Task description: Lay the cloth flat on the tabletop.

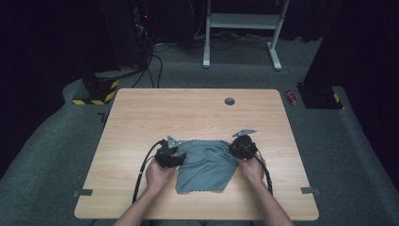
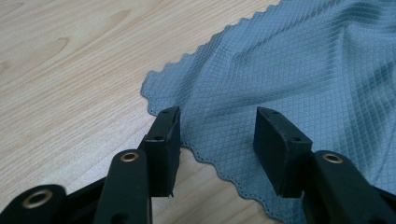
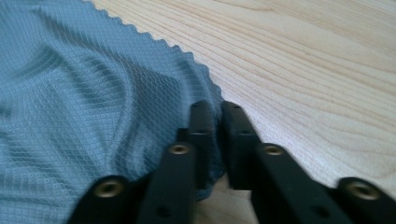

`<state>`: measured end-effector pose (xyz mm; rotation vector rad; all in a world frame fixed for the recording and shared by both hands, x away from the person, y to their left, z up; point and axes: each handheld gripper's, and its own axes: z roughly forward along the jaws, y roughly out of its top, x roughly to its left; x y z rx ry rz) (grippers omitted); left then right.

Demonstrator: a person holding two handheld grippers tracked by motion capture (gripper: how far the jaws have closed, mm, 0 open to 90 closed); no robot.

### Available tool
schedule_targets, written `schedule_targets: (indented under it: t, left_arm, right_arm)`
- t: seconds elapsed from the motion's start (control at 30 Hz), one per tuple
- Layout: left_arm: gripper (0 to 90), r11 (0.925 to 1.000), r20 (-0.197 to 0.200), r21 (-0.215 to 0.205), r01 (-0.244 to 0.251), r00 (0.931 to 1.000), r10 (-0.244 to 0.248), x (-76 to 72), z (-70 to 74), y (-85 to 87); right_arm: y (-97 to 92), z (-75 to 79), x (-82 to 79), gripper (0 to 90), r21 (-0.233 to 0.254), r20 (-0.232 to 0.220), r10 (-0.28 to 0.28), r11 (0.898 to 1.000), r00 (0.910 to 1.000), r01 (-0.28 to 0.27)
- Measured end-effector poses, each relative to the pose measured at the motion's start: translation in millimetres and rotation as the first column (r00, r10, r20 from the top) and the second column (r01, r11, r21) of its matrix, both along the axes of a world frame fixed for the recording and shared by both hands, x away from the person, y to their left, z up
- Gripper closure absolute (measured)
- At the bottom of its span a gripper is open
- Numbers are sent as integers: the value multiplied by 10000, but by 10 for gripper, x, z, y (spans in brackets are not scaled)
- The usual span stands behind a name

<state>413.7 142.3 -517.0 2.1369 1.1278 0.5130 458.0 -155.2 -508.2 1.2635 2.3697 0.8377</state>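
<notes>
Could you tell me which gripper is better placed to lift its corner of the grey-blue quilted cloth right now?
The right gripper: its jaws are shut on the scalloped edge of the grey-blue quilted cloth. The left gripper stands open astride its corner, pads not yet pressing.

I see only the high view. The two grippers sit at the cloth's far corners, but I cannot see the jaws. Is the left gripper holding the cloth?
Observer: No. In the left gripper view the left gripper is open, with the scalloped edge of the cloth lying between the jaws, not pinched.
Operator: And the right one?
Observer: The right gripper is shut on the cloth's edge near a corner; fabric bunches between the jaws.
Operator: Is the cloth flat near the right gripper?
Observer: No, folds ripple away from the jaws there, while the table beside it is bare wood.
</notes>
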Motion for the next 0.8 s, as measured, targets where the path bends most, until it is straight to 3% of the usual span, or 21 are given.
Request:
schedule_targets:
  t: [0.13, 0.17, 0.27, 0.3, 0.4, 0.43, 0.5, 0.6, 0.63, 0.73, 0.77, 0.8]
  left_arm:
    - [509, 9999, 107, 68, 156, 9998, -157, 9, -4, 9]
    - [497, 9999, 167, 33, 103, 9998, -104, 29, -10, 27]
    - [483, 9999, 246, -39, -134, 9996, 135, 67, -20, 60]
    - [468, 9992, -36, -218, -334, 9994, 334, 130, -16, 88]
    - [470, 9989, -38, 45, -458, 9989, 459, 177, 3, 84]
    - [476, 9987, -16, 166, -490, 9988, 490, 176, 9, 79]
    - [474, 9987, -68, 128, -491, 9988, 492, 164, 10, 78]
    - [470, 9991, -86, -206, -364, 9993, 362, 48, 29, 105]
    - [470, 9988, -71, -432, -239, 9997, 236, -38, 45, 130]
    - [471, 9973, -52, -736, -65, 10000, 62, -147, 59, 140]
    - [476, 9958, -62, -898, 201, 9998, -207, -246, 66, 125]
    - [487, 9956, -62, -848, 396, 9992, -402, -281, 66, 112]
  right_arm:
    - [9, 2, 9, 897, -289, 183, 121, 9995, 9998, -116]
    - [4, 23, 35, 898, -581, 362, 13, 9983, 9993, 8]
    - [-18, 93, 92, 898, -548, 623, -283, 9980, 9977, 318]
    - [-25, 167, 163, 896, -527, 756, -463, 9973, 9961, 504]
    - [-5, 195, 209, 888, -609, 929, -566, 9962, 9941, 624]
    - [38, 173, 256, 830, -773, 891, -636, 9945, 9940, 705]
    - [39, 156, 258, 773, -551, 769, -656, 9960, 9949, 700]
    - [29, 158, 201, 752, -168, 776, -671, 9975, 9947, 686]
    - [-7, 182, 105, 746, 166, 821, -597, 9981, 9948, 585]
    - [-49, 193, -13, 743, 406, 762, -389, 9985, 9963, 358]
    - [-65, 175, -168, 741, 546, 621, 39, 9985, 9981, -73]
    - [-59, 165, -221, 741, 495, 602, 207, 9985, 9980, -237]
